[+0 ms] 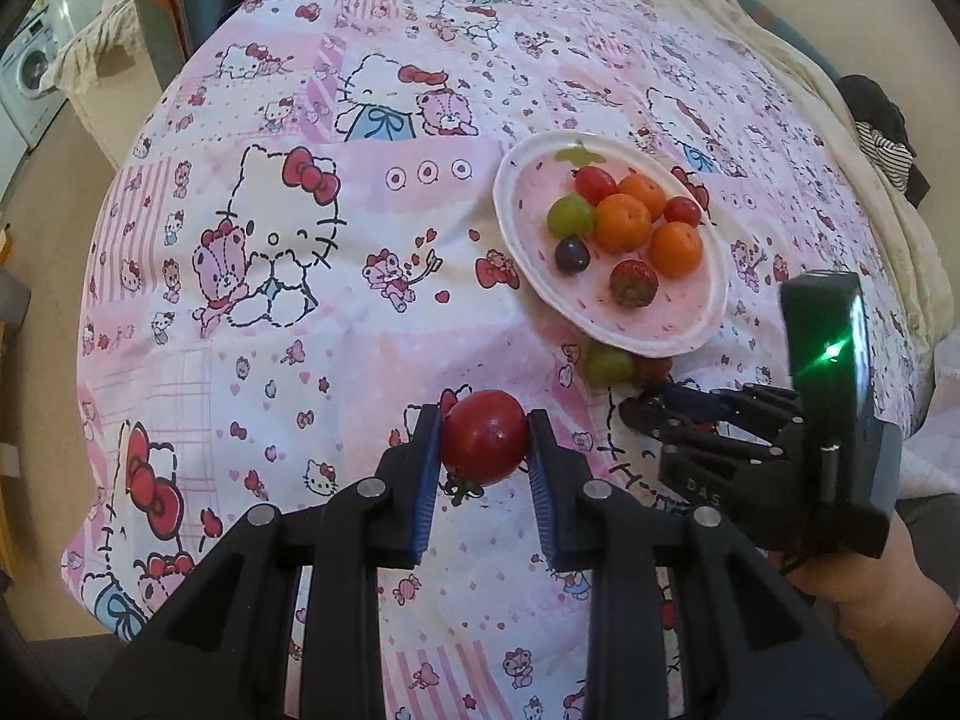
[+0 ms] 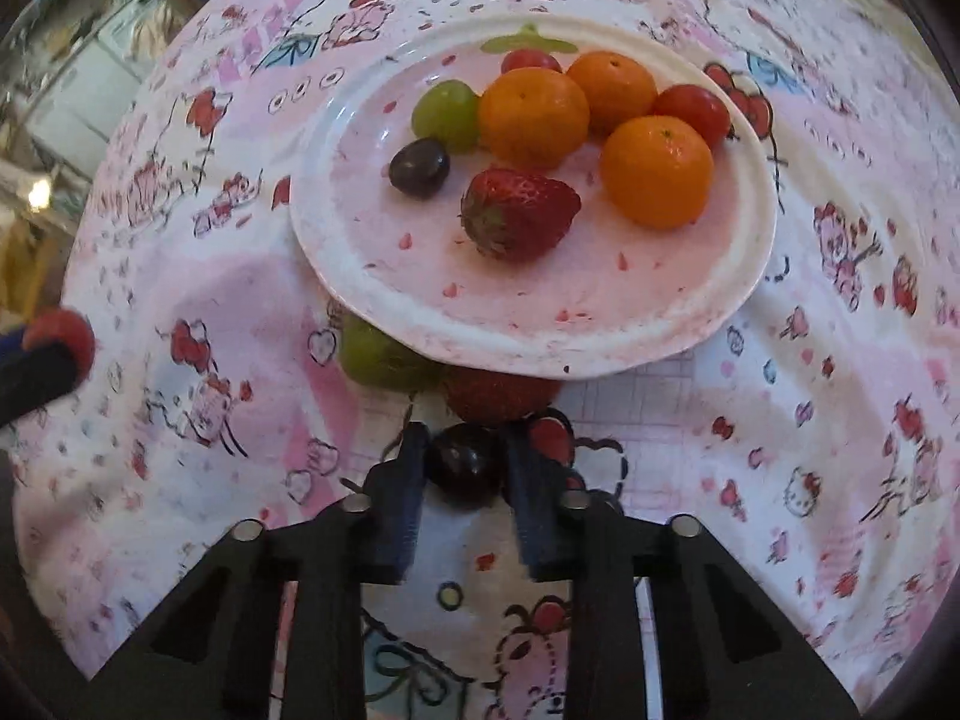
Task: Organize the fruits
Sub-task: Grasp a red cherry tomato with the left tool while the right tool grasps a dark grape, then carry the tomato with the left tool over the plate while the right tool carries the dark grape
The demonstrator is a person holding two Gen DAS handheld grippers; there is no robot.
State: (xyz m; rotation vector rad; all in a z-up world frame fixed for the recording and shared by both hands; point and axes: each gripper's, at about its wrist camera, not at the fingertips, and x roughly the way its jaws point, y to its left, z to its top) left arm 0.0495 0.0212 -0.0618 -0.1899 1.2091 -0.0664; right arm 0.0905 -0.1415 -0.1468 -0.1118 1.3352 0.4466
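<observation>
My left gripper [image 1: 485,441] is shut on a red cherry tomato [image 1: 485,444], held above the patterned cloth. My right gripper [image 2: 462,465] is shut on a dark grape [image 2: 465,462], low over the cloth just in front of the plate. The pink plate [image 2: 600,330] [image 1: 522,276] holds three oranges [image 2: 657,171], a strawberry [image 2: 519,213], a green grape [image 2: 447,108], a dark grape [image 2: 419,167] and red tomatoes [image 2: 693,111]. Another green grape [image 2: 372,357] [image 1: 609,365] and a strawberry [image 2: 498,399] lie on the cloth at the plate's near rim, partly under it.
A pink cartoon-print cloth [image 1: 300,330] covers the whole rounded surface. A cream blanket [image 1: 840,138] and dark clothing [image 1: 882,126] lie at its far right edge. A washing machine [image 1: 30,78] stands far left. A hand [image 1: 870,588] holds the right gripper.
</observation>
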